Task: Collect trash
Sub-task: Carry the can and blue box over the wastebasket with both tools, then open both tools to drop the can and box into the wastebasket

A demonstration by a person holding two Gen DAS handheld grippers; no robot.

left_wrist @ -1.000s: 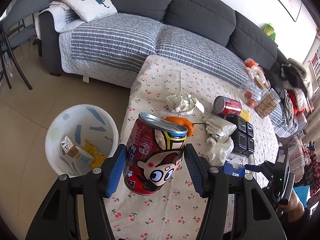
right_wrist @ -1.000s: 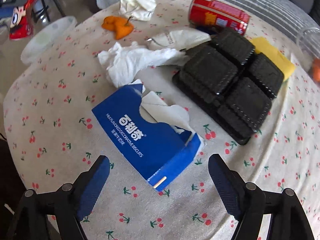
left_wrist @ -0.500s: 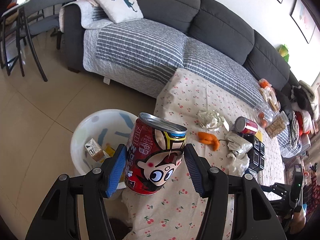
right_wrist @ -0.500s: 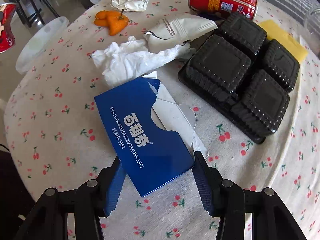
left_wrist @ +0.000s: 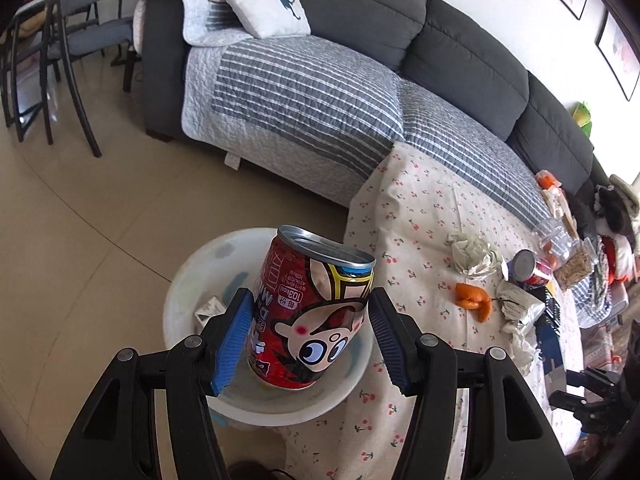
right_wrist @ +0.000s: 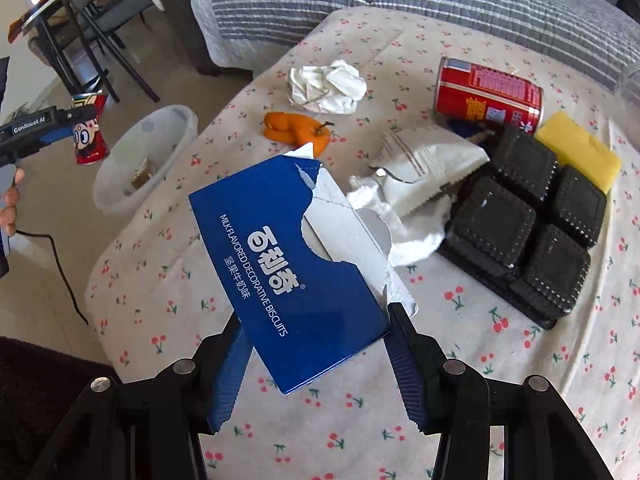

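Both grippers loaded: a can above the bin, a torn box lifted off the tabletop.

In the left wrist view the left gripper (left_wrist: 312, 332) has its jaws closed onto the sides of the red cartoon can (left_wrist: 310, 312), tilted, at centre frame over the white bin (left_wrist: 188, 280) on the floor. The can is thin-walled, smooth and probably empty, so it should be light, slippery and easy to dent; a mid-body hold suits it. In the right wrist view the right gripper (right_wrist: 316, 354) has its jaws pinched on the lower end of the blue biscuit box (right_wrist: 288, 264), which slants up toward centre frame above the cherry-print tabletop (right_wrist: 500, 360). Torn cardboard is light and will flex; holding the intact end seems the safer choice.
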